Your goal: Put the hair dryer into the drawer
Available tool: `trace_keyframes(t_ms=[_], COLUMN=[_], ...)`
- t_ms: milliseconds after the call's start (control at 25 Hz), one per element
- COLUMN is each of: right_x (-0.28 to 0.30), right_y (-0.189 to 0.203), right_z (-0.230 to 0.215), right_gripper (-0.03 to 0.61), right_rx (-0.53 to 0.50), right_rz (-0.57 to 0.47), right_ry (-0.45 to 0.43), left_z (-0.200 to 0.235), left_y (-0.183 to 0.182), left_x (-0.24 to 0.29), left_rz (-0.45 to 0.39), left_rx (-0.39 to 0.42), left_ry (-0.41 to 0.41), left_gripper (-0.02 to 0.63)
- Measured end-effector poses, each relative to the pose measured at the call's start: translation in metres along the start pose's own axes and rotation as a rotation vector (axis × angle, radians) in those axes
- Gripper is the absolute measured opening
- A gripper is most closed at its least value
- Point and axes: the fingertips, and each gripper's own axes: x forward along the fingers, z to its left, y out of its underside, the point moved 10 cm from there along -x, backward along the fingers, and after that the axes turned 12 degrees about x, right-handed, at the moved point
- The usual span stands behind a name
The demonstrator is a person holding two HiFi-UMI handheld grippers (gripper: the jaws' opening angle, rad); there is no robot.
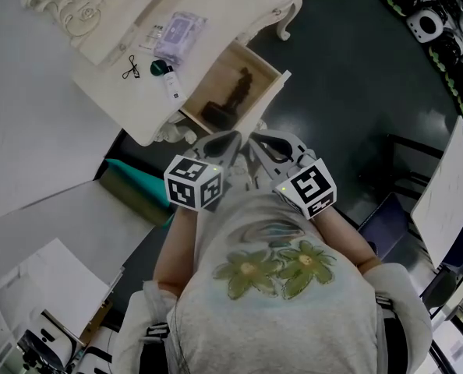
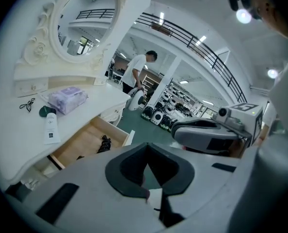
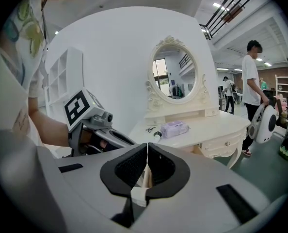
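The white dressing table stands ahead of the person, with its oval mirror at the back. The wooden drawer juts open from the table's front. The hair dryer, a dark shape, lies inside that drawer, towards the end nearest the table. On the tabletop a purple packet lies just behind the drawer. A white tube with a dark cap sits between the packet and the table's front edge, and a small black hair tie lies beside the tube. Both tongs are off the table, in front of the open drawer and close to the person's chest. The left gripper has its jaws together with nothing between them. The right gripper, right beside it, is likewise closed and empty. Both point towards the table.
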Motion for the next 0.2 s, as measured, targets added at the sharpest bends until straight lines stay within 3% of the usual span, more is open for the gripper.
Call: trace_keyframes(t_ms=[200], right_x=[-0.005], right_y=[0.002], right_z=[0.013], right_gripper=[0.023], right_rx=[-0.007], right_rz=[-0.022], right_ry=[0.004], left_z=[-0.005], left_y=[0.005], left_x=[-0.012], left_rz=[0.051], left_rx=[0.056], left_ry=[-0.046], left_gripper=[0.011])
